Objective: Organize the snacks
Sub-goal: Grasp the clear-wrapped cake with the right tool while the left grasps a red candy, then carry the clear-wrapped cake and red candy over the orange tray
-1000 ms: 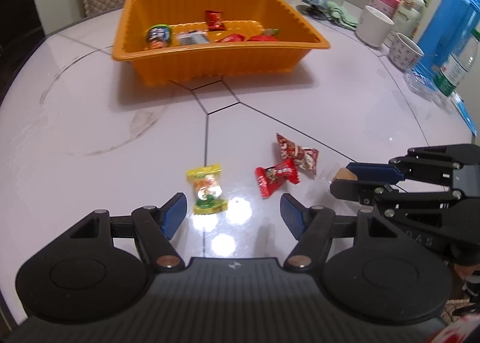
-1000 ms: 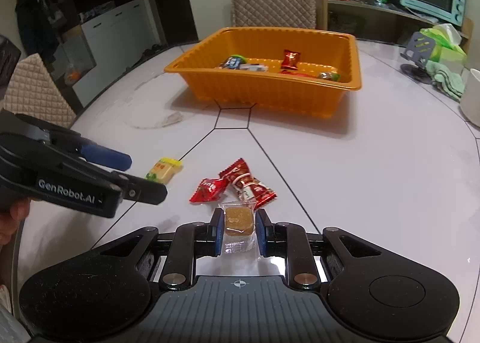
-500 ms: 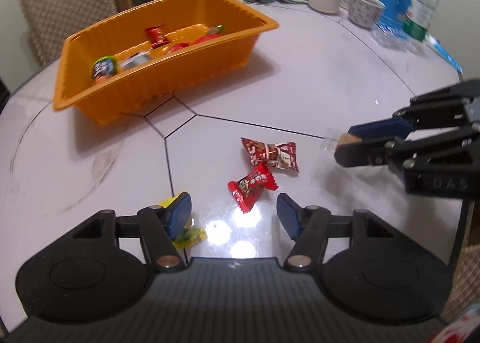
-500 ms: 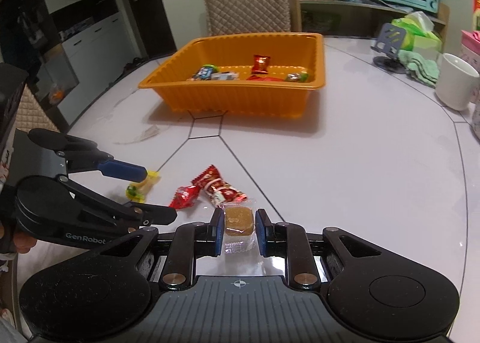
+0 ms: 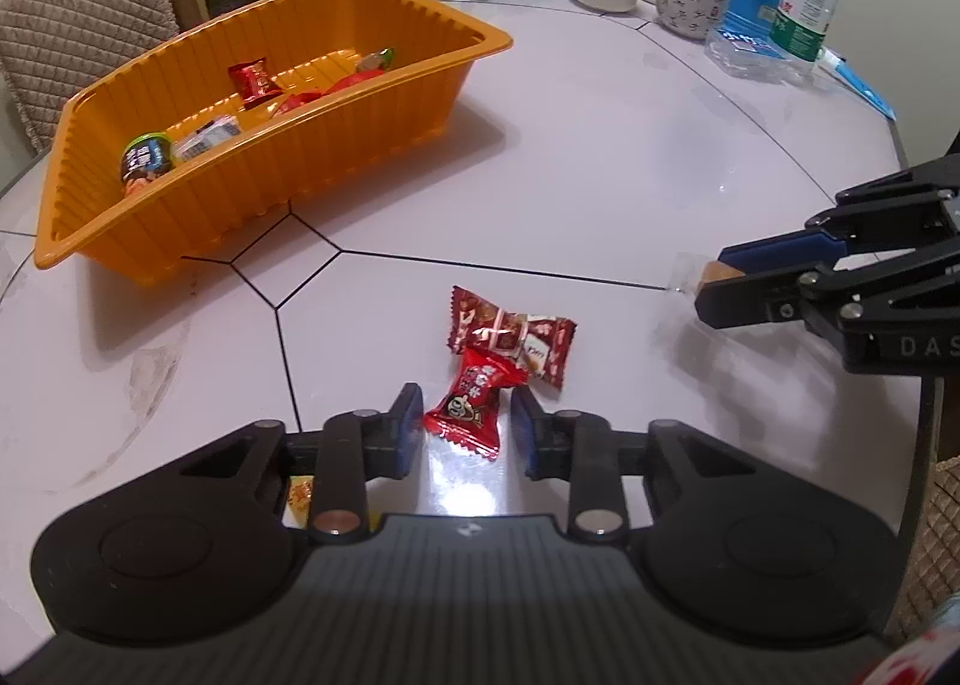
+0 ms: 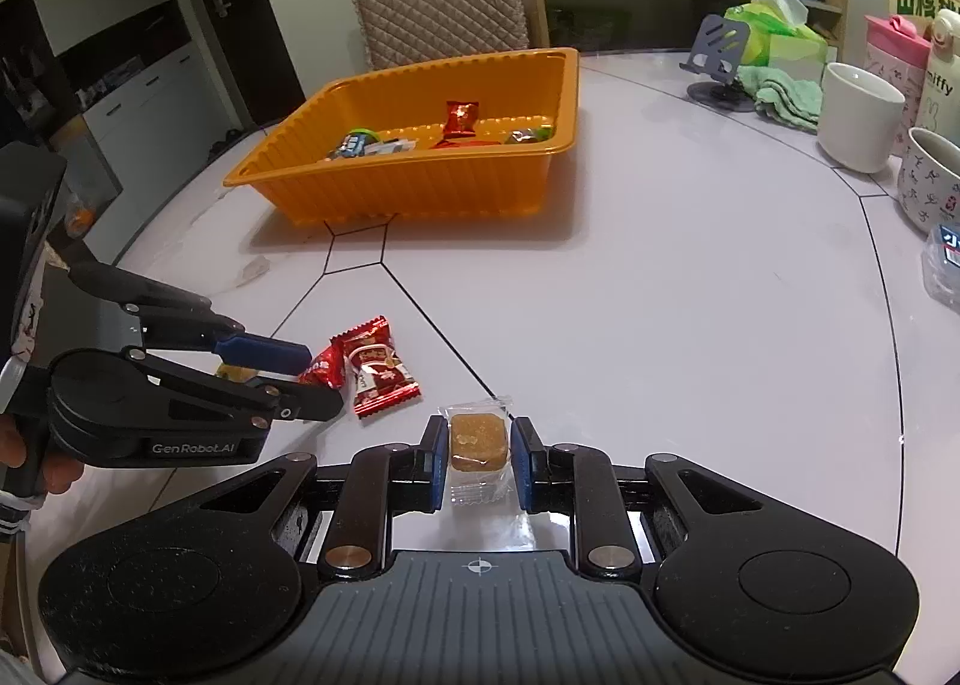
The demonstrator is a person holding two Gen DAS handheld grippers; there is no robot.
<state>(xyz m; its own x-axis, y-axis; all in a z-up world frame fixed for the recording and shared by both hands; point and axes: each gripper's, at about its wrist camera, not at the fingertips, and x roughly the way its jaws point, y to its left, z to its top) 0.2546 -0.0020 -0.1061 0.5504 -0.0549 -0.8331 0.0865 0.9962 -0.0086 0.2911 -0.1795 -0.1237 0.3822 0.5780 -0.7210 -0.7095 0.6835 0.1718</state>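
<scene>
The left gripper [image 5: 462, 424] is closing its fingers on a red candy [image 5: 471, 406] lying on the desk [image 5: 600, 175]; the right gripper [image 6: 478, 460] is clamping a wrapped brown cube [image 6: 477, 442]; next, carrying both to the orange tray [image 6: 420, 187].

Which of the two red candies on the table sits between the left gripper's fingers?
The bright red candy, nearer the camera, between the left gripper fingers. The darker red-and-white candy lies just beyond, outside the fingers, its end overlapping the bright one.
</scene>
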